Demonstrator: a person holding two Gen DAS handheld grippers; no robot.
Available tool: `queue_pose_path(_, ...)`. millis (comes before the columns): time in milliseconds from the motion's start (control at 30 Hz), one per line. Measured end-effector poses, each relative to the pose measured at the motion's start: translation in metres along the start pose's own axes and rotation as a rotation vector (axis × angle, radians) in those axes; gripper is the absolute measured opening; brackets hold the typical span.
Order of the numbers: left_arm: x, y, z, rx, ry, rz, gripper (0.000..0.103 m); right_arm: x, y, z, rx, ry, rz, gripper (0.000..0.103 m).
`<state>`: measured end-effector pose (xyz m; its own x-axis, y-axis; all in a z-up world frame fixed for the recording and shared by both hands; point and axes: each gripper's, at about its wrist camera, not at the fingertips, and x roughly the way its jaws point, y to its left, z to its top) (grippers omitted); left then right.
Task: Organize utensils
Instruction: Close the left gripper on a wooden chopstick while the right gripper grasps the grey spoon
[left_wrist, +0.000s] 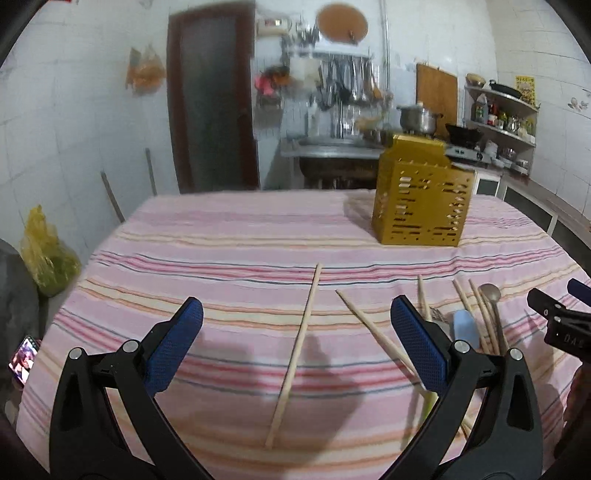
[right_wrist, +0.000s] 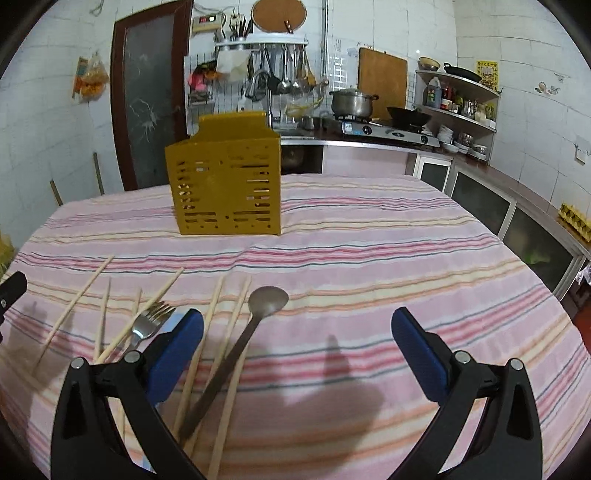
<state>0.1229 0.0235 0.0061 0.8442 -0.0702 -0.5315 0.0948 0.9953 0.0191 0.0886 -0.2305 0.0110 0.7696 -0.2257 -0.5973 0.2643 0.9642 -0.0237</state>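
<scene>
1. Tabletop (right_wrist: 369, 236) under a striped cloth, utensils loose at its near edge
2. Yellow caddy (right_wrist: 225, 188) upright farther back, likely where they go
3. Left claw (left_wrist: 295, 332) wide open, empty, straddling one chopstick (left_wrist: 295, 354)
4. Right claw (right_wrist: 297, 347) wide open, empty, spoon (right_wrist: 258, 314) and fork (right_wrist: 147, 323) just left
</scene>
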Motion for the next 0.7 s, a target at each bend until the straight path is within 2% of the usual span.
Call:
queue_pose_path(133,0.035,0.002,0.014,0.016,0.055,0.003,0.098,0.021,0.003,0.006,-0.003,0.044,-0.035,0.099)
queue_pose_path(233,0.069,0.001,0.021,0.029,0.14,-0.011,0.098,0.039,0.004,0.006,-0.011,0.109,-0.058,0.099)
queue_pose_path(367,0.102,-0.003,0.023,0.045,0.231,-0.022,0.097,0.053,0.003,0.011,-0.002,0.153,-0.075,0.099)
queue_pose_path(633,0.134,0.003,0.021,0.041,0.361,-0.024,0.096,0.079,0.018,0.011,-0.041,0.236,-0.115,0.098)
queue_pose_path(700,0.139,0.003,0.019,0.038,0.383,-0.037,0.094,0.081,0.017,0.01,-0.039,0.247,-0.126,0.093)
